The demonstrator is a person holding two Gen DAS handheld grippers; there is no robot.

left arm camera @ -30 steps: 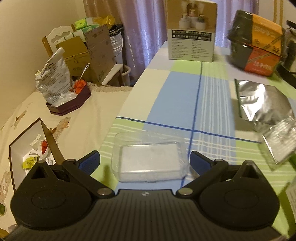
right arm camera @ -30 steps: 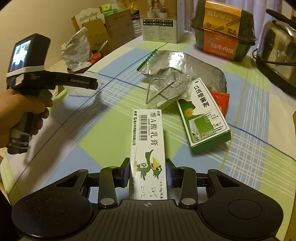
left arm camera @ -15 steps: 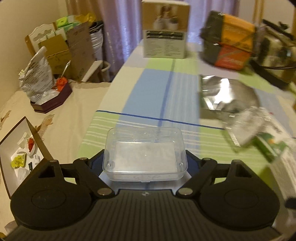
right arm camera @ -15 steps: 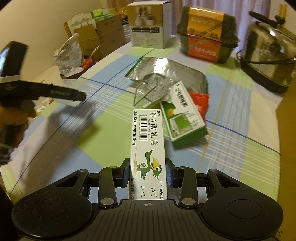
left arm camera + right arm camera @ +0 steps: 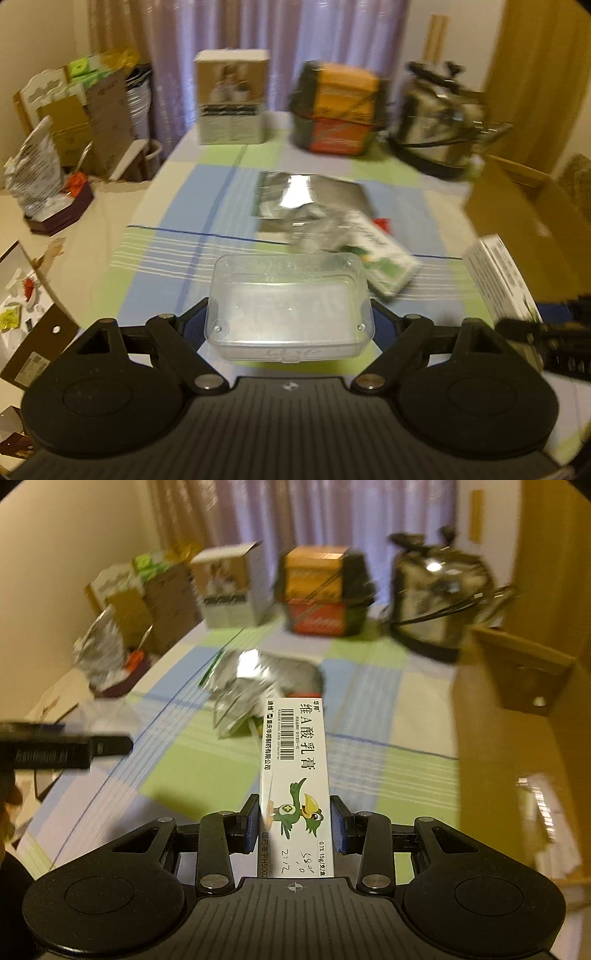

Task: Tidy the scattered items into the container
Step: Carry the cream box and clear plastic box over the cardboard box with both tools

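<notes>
Ointment box (image 5: 295,786), long and white with a green bird on it, is pinched between the jaws of the right gripper (image 5: 294,825) and held up above the checked table (image 5: 362,746). The left gripper (image 5: 290,325) has its jaws squeezed on a clear plastic box (image 5: 290,302), also lifted off the table. A brown cardboard box (image 5: 517,738) stands at the right. A crumpled silver bag (image 5: 314,199) and a green and white box (image 5: 384,258) lie on the cloth, blurry.
</notes>
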